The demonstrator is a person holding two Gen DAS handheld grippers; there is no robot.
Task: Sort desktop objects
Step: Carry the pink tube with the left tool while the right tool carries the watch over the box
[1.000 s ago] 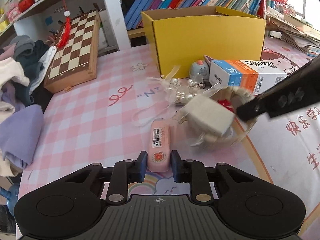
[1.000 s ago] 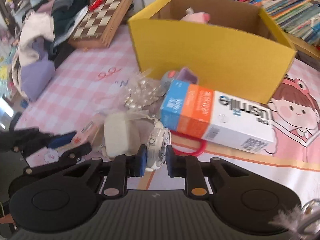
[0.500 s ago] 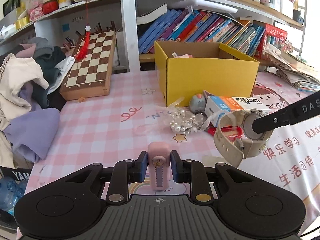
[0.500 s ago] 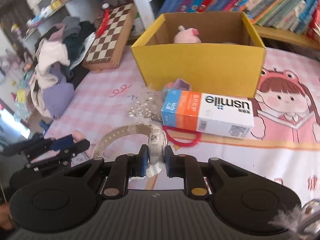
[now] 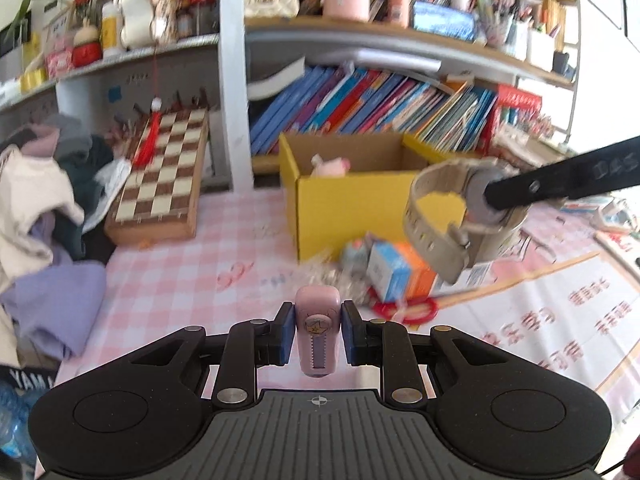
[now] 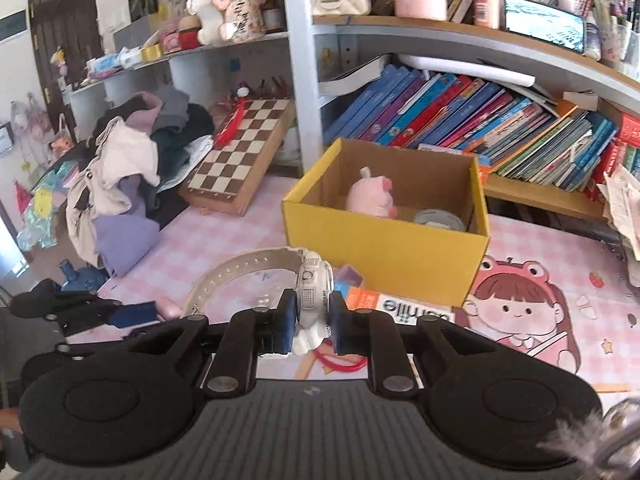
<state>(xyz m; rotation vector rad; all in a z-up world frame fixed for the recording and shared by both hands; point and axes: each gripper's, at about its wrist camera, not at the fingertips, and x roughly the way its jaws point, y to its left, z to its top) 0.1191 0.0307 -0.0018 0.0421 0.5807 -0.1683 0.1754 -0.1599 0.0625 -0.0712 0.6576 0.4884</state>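
Beige watch (image 6: 314, 300) in right gripper (image 6: 310, 322), pink cutter (image 5: 318, 330) in left gripper (image 5: 318, 334).

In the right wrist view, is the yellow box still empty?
No: a pink plush toy and a round tin already lie inside the yellow box.

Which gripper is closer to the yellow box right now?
Right. The right gripper, clamping the watch, hangs near the yellow box; the left gripper, holding the pink cutter, sits farther back.

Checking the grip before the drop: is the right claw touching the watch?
Touching. The right wrist view shows the right claw shut on the watch, both blue pads pressed against the case sides with no gap.
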